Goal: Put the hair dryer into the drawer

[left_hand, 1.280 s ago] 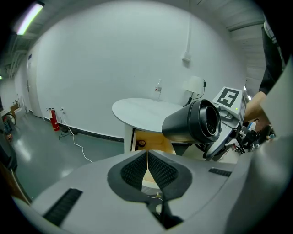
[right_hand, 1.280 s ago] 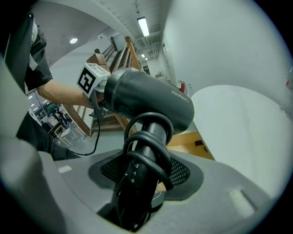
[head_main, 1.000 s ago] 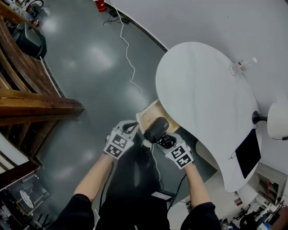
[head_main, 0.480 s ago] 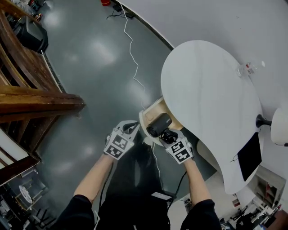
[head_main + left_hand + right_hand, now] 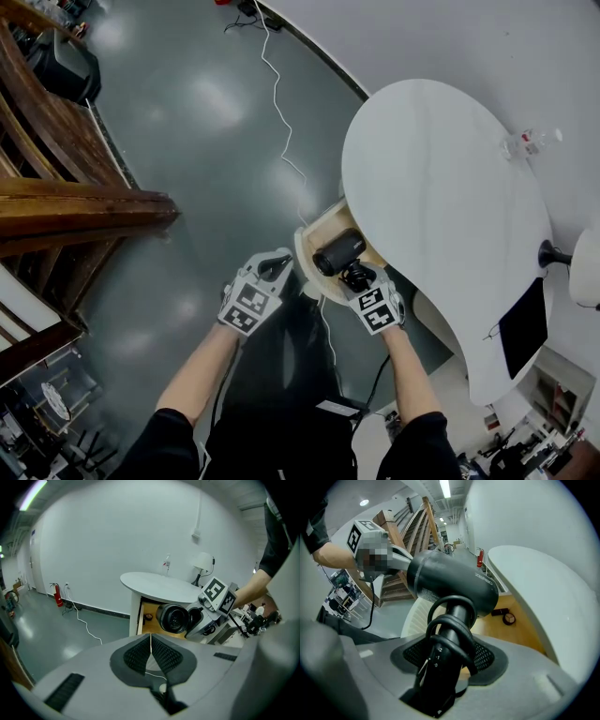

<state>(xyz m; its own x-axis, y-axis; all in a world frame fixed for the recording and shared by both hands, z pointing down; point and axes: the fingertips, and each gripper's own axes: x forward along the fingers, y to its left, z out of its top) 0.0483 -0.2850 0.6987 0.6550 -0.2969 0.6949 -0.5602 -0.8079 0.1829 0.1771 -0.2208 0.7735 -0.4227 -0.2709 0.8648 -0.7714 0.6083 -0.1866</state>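
Observation:
The black hair dryer [image 5: 337, 253] hangs over the open wooden drawer [image 5: 317, 236] under the white table's [image 5: 441, 197] near end. My right gripper [image 5: 356, 278] is shut on its handle, with the cord wound round the handle [image 5: 449, 641] and the barrel [image 5: 450, 585] pointing left. In the right gripper view the drawer floor [image 5: 513, 632] lies below, with a small round item [image 5: 508, 618] in it. My left gripper [image 5: 275, 267] hovers left of the drawer, shut and empty; its pads [image 5: 161, 654] meet. From there the dryer's muzzle [image 5: 173, 618] faces me in front of the drawer [image 5: 149, 620].
A white cable [image 5: 281, 112] trails across the grey floor. A wooden staircase [image 5: 75, 206] stands to the left. On the table are a clear bottle [image 5: 528, 142], a lamp base [image 5: 553, 253] and a black pad [image 5: 523, 323]. A red fire extinguisher [image 5: 58, 596] stands by the wall.
My right gripper has carried the hair dryer forward from beside the drawer's front to over the open drawer. The left gripper has stayed about where it was.

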